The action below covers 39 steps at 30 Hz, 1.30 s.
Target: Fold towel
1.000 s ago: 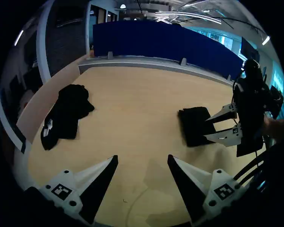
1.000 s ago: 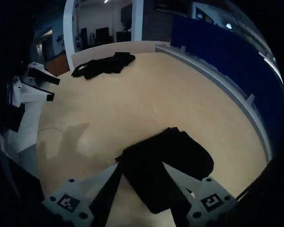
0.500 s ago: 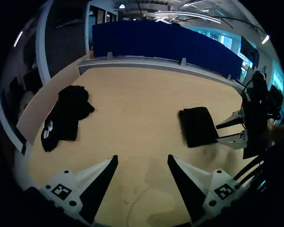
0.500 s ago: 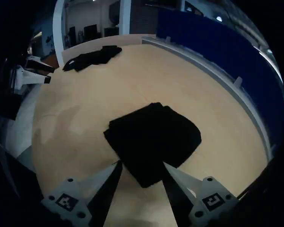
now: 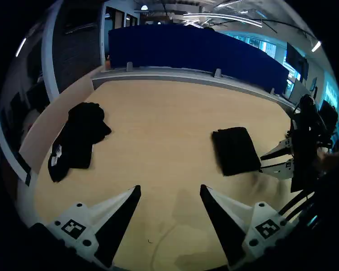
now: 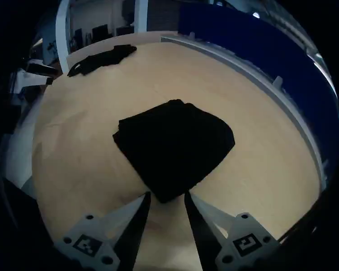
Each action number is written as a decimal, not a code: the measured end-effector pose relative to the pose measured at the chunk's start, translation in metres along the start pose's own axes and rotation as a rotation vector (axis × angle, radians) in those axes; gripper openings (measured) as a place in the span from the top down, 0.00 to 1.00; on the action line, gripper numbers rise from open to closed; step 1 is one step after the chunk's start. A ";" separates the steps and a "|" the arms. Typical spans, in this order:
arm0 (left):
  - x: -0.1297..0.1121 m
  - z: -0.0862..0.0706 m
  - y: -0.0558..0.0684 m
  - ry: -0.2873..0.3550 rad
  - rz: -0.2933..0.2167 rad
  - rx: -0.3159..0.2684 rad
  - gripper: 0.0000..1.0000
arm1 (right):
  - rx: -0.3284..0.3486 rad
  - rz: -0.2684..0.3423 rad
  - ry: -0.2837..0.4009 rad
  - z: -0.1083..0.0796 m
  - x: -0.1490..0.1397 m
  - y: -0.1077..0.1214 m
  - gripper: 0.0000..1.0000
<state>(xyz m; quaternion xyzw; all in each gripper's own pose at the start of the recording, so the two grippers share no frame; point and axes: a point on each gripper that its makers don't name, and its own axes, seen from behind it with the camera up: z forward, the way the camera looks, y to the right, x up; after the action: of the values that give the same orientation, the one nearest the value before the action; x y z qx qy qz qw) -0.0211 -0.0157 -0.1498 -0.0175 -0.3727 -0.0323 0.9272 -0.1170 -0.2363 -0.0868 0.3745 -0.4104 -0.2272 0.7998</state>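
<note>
The folded black towel [image 6: 174, 144] lies flat on the wooden table [image 5: 160, 117], with the right gripper [image 6: 166, 195] just at its near corner, fingers narrowly parted and holding nothing. The left gripper [image 5: 169, 189] hovers well apart from the towel, fingers wide and empty. A heap of black clothes [image 5: 77, 137] lies far across the table from the towel, and a blue partition [image 5: 192, 47] stands behind it; nothing lies between either gripper and the towel.

Folded towel [image 6: 174, 144] mid table [image 6: 79, 135]; clothes heap [image 5: 77, 137] well left, prob. near edge.

Black towel [image 6: 174, 147], folded into a thick rectangle; flat on the tan bench [image 6: 260, 149]; one corner pointing 6 o'clock in the right gripper view
</note>
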 end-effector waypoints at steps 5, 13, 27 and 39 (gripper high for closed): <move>0.001 0.000 0.000 0.000 -0.001 -0.001 0.02 | 0.000 0.004 -0.007 0.001 -0.003 0.000 0.57; 0.000 -0.001 0.001 -0.001 0.000 -0.001 0.03 | -0.003 0.012 -0.012 0.003 -0.007 0.000 0.65; -0.002 0.000 0.000 -0.005 0.005 0.003 0.03 | -0.005 0.050 -0.001 0.007 -0.010 0.001 0.96; 0.004 0.000 0.001 0.008 0.010 -0.003 0.03 | -0.022 0.059 0.071 -0.012 0.024 0.018 0.98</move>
<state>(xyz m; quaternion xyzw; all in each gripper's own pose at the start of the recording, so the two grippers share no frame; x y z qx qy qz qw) -0.0181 -0.0151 -0.1470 -0.0205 -0.3687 -0.0281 0.9289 -0.0930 -0.2362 -0.0659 0.3612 -0.3899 -0.1947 0.8244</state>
